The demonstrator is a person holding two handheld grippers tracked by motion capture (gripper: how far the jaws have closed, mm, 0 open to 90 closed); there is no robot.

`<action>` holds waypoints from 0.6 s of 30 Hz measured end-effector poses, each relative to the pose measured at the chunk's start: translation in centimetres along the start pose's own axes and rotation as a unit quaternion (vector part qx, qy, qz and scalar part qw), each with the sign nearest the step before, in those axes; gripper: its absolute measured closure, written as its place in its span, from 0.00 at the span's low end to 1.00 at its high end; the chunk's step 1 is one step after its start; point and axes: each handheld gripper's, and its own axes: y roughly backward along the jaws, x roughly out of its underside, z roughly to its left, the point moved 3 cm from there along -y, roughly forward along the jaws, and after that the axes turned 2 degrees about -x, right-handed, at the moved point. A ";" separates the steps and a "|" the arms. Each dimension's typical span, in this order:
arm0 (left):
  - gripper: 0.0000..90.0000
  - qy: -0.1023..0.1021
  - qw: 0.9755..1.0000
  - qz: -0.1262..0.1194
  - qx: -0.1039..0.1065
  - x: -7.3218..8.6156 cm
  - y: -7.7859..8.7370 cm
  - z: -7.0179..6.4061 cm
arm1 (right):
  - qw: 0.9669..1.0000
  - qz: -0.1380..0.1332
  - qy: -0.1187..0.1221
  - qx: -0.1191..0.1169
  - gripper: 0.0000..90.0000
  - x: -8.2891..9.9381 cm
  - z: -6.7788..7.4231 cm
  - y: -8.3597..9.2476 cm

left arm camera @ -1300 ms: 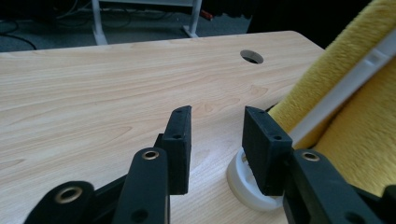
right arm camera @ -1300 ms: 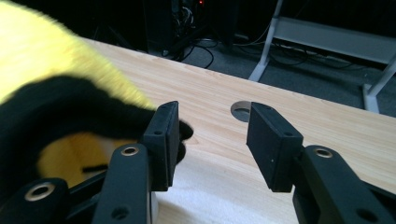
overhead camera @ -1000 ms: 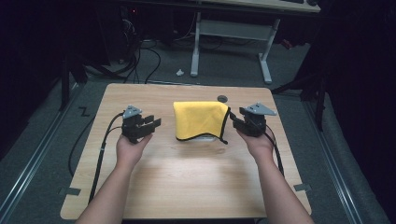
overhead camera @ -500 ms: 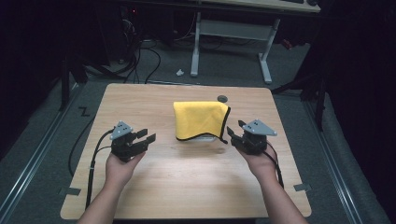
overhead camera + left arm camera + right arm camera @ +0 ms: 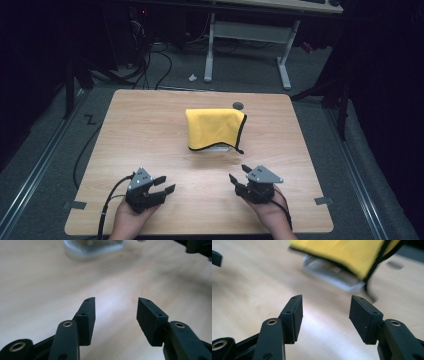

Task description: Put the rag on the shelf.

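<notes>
Both tools are held low near the counter's (image 5: 150,130) front edge, well apart from the yellow cloth (image 5: 214,128), which is draped over a clear container (image 5: 332,275) at the counter's middle. The left tool (image 5: 161,184) and right tool (image 5: 239,173) are spread wide and nothing is gripped. No step appears begun; a forward reach would be called for next.
</notes>
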 end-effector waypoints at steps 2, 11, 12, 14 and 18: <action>0.57 -0.001 1.000 0.021 -0.002 1.7 -0.6 -1.4 | 1.000 0.002 -0.010 -0.009 0.51 1.5 1.4 -0.2; 0.53 -0.007 1.000 0.011 0.003 0.8 -0.6 -2.1 | 0.998 0.036 0.055 -0.019 0.52 3.4 4.3 -1.2; 0.53 0.009 1.000 0.005 0.002 0.9 -0.6 -2.1 | 0.998 0.038 0.057 -0.019 0.52 3.5 4.2 -1.3; 0.53 -0.010 1.000 0.015 -0.004 1.1 -0.2 -1.2 | 0.997 0.045 0.054 -0.021 0.52 3.7 4.0 -1.5; 0.53 -0.006 1.000 0.013 -0.005 1.1 -0.1 -0.9 | 0.998 0.046 0.045 -0.022 0.52 3.8 3.6 -1.6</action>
